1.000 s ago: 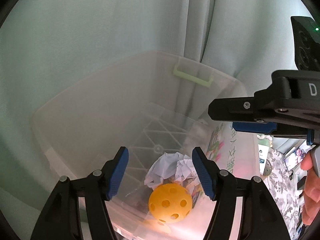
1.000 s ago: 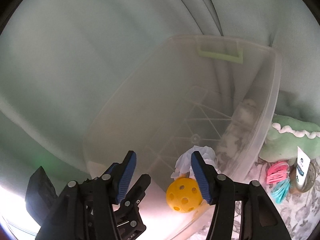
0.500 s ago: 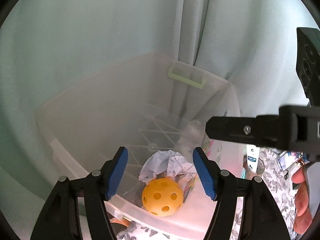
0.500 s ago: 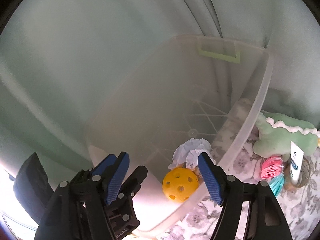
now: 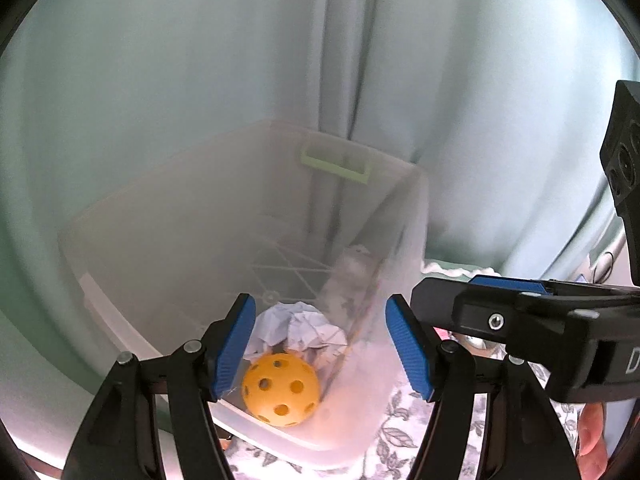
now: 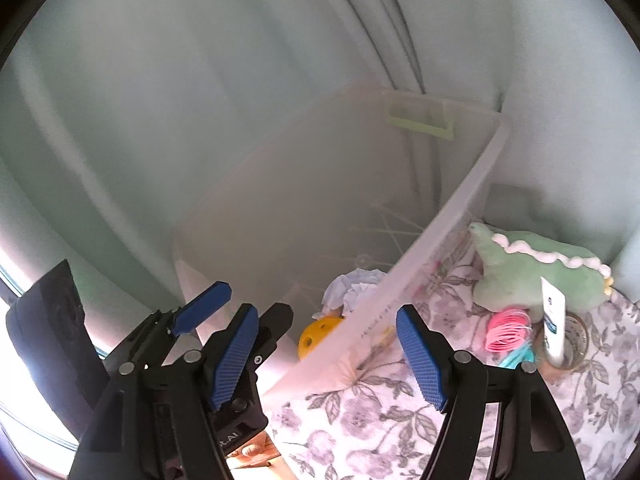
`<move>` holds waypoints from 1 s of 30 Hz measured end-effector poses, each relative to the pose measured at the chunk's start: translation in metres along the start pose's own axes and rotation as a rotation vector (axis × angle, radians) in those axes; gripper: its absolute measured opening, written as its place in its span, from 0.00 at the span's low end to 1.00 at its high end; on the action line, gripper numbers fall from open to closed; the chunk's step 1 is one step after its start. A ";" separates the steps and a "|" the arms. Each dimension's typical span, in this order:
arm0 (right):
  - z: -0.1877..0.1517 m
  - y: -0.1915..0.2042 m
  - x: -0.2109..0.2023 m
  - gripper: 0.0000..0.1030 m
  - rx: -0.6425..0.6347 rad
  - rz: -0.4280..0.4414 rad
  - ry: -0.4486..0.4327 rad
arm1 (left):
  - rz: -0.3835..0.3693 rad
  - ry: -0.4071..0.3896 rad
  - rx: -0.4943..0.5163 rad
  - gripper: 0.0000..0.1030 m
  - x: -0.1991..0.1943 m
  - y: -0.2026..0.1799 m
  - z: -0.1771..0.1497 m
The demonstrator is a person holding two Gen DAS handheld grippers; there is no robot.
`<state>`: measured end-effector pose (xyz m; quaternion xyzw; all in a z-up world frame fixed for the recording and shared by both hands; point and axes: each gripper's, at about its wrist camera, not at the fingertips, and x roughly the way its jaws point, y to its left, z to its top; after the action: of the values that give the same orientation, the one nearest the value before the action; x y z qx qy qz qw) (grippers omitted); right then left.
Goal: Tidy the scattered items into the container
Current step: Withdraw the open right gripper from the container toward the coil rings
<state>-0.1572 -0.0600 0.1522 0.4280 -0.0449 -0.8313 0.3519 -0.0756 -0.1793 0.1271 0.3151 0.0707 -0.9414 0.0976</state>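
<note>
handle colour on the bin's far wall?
Pale green handle, clearest in the left wrist view.

A pale green curtain (image 5: 200,80) hung in long folds behind everything and filled most of both views. A white cloth printed with grey flowers and leaves (image 6: 380,420) covered the surface below. At the lower left of the right wrist view, bright daylight showed past the curtain's edge, and a strip of bare wood (image 6: 252,454) showed at the cloth's edge.
</note>
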 end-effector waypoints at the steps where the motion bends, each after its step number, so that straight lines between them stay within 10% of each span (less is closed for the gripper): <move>1: -0.002 -0.002 -0.003 0.73 0.000 0.001 -0.003 | -0.002 0.000 0.004 0.67 -0.001 -0.003 -0.001; 19: -0.042 -0.043 -0.060 0.88 -0.003 -0.028 -0.081 | -0.086 -0.015 0.123 0.67 -0.009 -0.088 -0.013; 30: -0.066 -0.146 -0.117 0.95 0.191 -0.145 -0.196 | -0.173 0.046 0.193 0.72 0.017 -0.145 -0.033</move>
<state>-0.1427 0.1377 0.1354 0.3784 -0.1269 -0.8843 0.2423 -0.1031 -0.0348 0.1007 0.3370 0.0089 -0.9413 -0.0165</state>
